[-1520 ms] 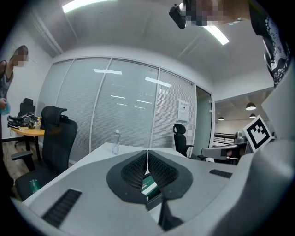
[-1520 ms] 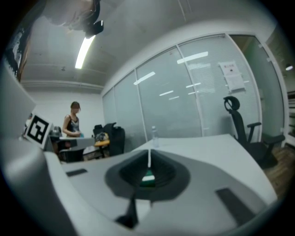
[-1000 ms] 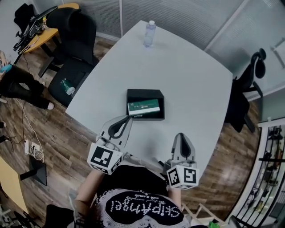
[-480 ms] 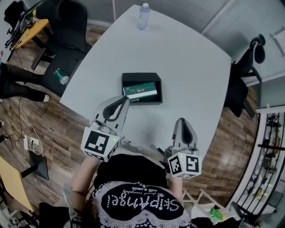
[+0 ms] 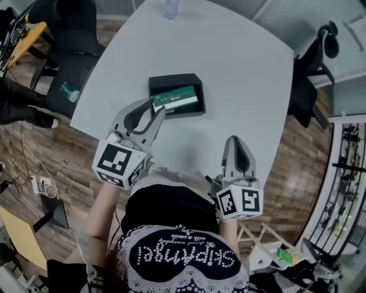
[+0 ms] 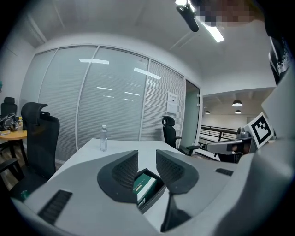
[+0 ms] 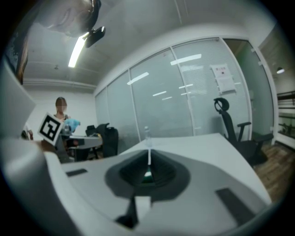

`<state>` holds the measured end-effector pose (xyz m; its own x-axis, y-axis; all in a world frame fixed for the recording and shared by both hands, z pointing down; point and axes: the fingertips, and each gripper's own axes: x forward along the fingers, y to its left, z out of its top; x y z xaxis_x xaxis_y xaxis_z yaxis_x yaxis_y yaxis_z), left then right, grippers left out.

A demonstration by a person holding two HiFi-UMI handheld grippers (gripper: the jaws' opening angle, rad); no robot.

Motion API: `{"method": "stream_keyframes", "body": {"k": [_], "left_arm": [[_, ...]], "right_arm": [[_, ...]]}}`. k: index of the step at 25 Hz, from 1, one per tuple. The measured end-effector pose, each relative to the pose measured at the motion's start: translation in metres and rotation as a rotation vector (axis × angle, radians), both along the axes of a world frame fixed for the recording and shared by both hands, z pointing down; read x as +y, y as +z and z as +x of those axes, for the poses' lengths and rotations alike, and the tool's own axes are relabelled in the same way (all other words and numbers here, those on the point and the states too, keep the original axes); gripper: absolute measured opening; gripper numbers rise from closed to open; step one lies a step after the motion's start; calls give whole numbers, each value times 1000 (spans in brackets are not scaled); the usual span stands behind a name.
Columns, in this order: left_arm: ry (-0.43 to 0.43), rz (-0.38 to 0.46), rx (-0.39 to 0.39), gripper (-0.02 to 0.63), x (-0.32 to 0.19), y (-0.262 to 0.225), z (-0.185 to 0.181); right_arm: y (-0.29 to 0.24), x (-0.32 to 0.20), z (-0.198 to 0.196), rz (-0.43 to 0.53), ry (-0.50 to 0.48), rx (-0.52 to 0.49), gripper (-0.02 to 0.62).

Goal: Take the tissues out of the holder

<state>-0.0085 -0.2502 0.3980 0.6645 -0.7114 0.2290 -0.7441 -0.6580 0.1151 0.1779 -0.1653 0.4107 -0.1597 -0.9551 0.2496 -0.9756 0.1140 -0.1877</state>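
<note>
A black open-topped holder (image 5: 171, 83) lies on the white table (image 5: 246, 74), with a green and white tissue pack (image 5: 176, 100) inside it. My left gripper (image 5: 156, 113) hovers at the holder's near-left corner. Its jaws are opening and nothing is between them. In the left gripper view the pack (image 6: 145, 186) and the holder (image 6: 156, 197) show through the gap of the left gripper (image 6: 146, 157). My right gripper (image 5: 237, 144) stays shut and empty over the table's near edge, well right of the holder. In its own view the right gripper (image 7: 148, 162) shows only a thin slit.
A clear water bottle (image 5: 170, 8) stands at the table's far side. Black office chairs stand at the left (image 5: 71, 26) and the right (image 5: 311, 60). A person's legs (image 5: 20, 106) show at the far left, on the wooden floor.
My left gripper has moved forward to the holder's near corner and its jaws have parted. The right gripper has hardly moved.
</note>
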Motion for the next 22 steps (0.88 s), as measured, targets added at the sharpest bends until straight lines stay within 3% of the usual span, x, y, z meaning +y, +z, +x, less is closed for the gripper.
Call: {"method": "stream_keyframes", "body": {"k": [11, 16, 22], "left_arm": [[103, -59, -55, 289, -13, 30, 12], [177, -77, -187, 326, -23, 49, 18], [257, -121, -244, 340, -35, 74, 35]], "right_arm": [[-9, -2, 8, 10, 17, 17, 35], [-2, -5, 3, -17, 16, 4, 35], [4, -6, 8, -34, 36, 0, 35]]}}
